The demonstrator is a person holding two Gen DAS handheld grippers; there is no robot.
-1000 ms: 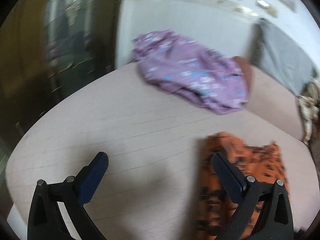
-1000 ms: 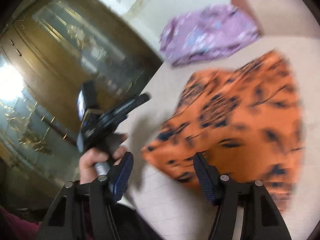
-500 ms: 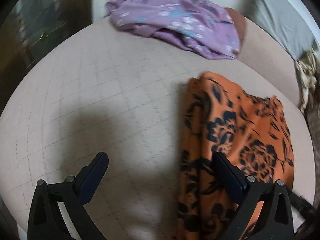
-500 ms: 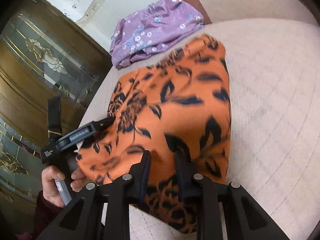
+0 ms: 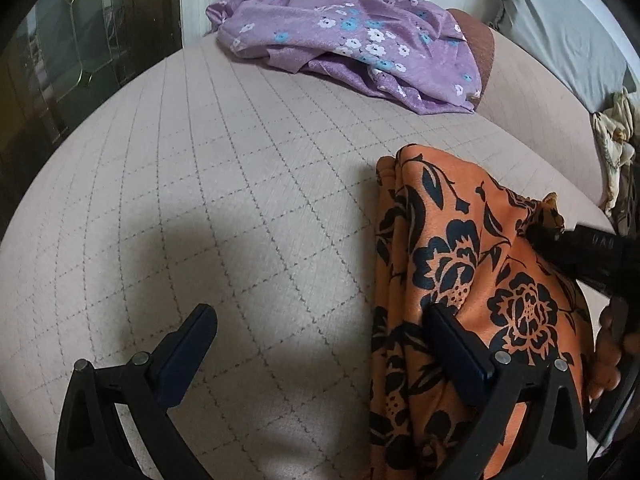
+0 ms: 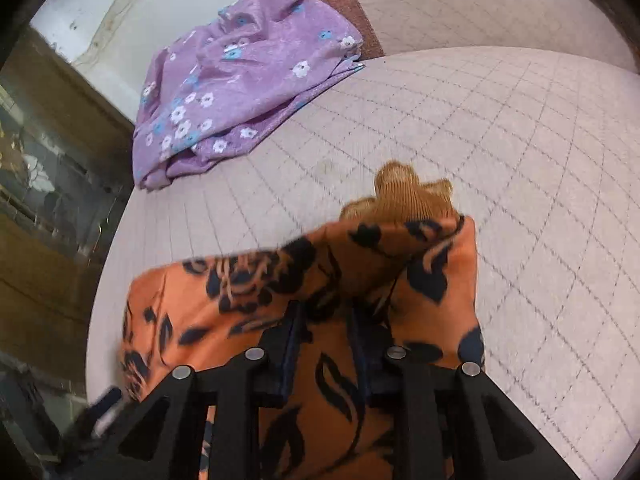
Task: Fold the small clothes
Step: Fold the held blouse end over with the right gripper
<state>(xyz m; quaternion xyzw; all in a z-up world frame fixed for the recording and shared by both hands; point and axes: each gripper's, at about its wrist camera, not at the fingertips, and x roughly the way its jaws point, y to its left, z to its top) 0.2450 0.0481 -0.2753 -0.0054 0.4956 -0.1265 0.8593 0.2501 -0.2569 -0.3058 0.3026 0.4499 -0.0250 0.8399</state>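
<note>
An orange garment with black flowers (image 5: 460, 264) lies on the beige quilted surface (image 5: 240, 208). My left gripper (image 5: 320, 332) is open, low over the surface, its right finger over the garment's left edge. My right gripper (image 6: 326, 320) is shut on a bunched fold of the orange garment (image 6: 280, 276) and lifts it; a tan ribbed edge (image 6: 404, 196) sticks up beyond the jaws. In the left wrist view the right gripper (image 5: 576, 244) shows at the far right, at the garment's raised edge.
A crumpled purple flowered garment (image 5: 352, 36) lies at the far end, also in the right wrist view (image 6: 236, 84). A grey cushion (image 5: 560, 24) and a pale cloth (image 5: 616, 140) are at the right. A dark glass-fronted cabinet (image 5: 60, 60) stands left.
My right gripper closed on the orange garment and lifted a fold of it. My left gripper came lower and closer to the garment, staying open.
</note>
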